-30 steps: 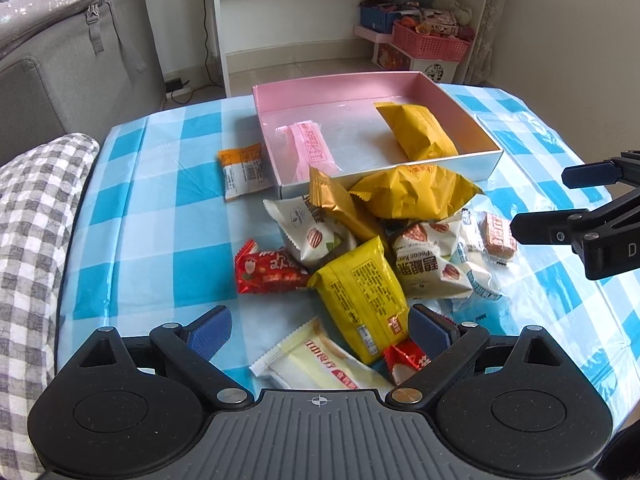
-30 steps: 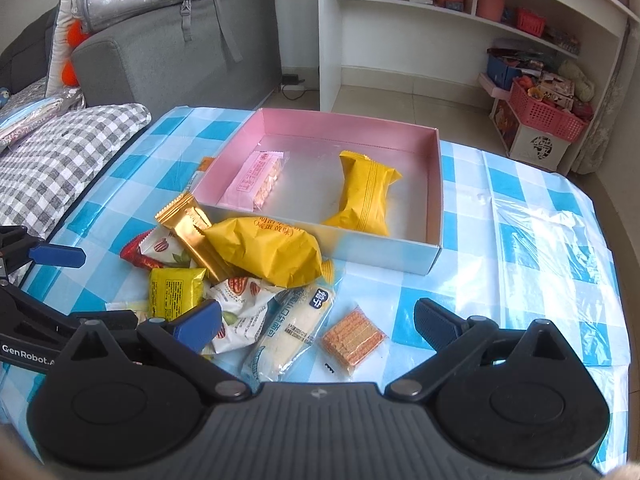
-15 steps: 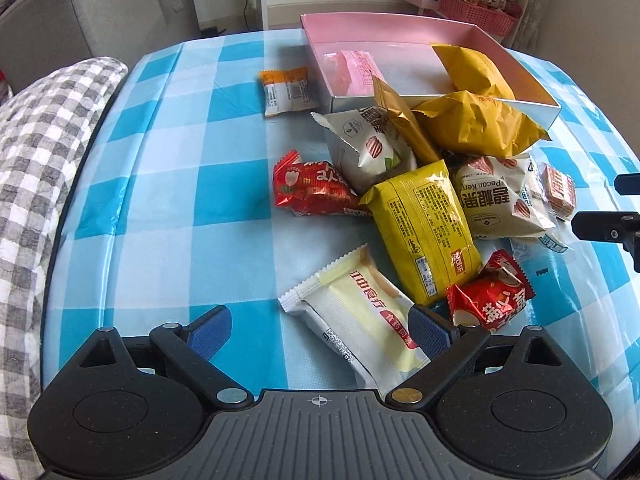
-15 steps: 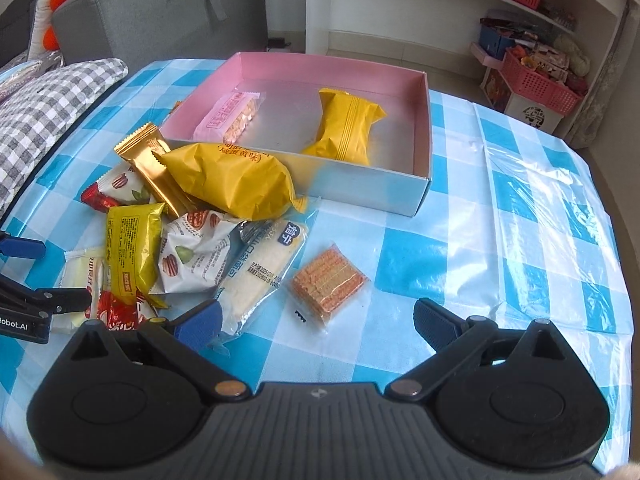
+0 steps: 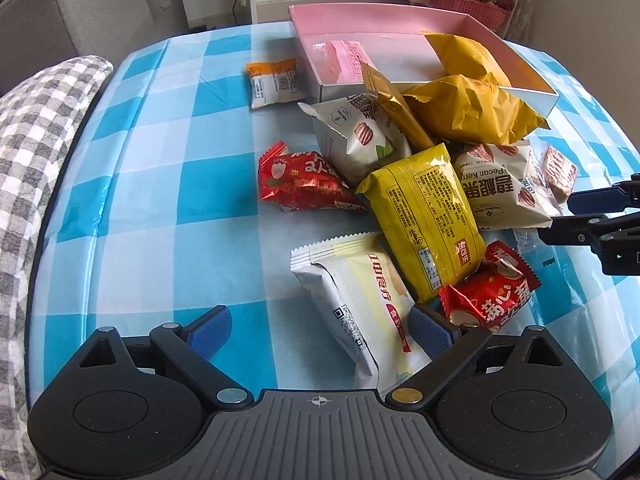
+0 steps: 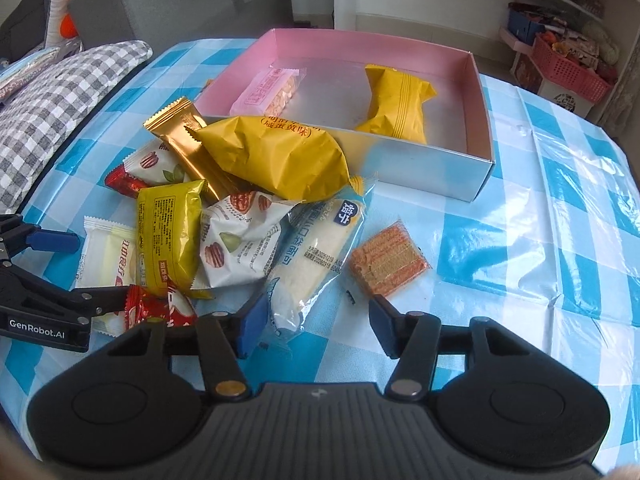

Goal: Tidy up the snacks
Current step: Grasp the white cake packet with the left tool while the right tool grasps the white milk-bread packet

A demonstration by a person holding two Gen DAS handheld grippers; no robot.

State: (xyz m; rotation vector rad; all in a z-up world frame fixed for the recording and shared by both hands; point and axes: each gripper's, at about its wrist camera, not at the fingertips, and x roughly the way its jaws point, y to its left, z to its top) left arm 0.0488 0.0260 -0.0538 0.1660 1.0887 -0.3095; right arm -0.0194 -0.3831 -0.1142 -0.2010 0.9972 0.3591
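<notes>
Above the snack pile (image 6: 240, 200), right gripper (image 6: 314, 326) closing, left gripper (image 5: 320, 330) wide

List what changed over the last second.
Both tools came down closer to the snack pile. The right tool is closing, its jaws either side of the clear bread pack's end, not yet pressing it. The left tool stays open over the white pack. The snacks and pink box have not moved.
</notes>
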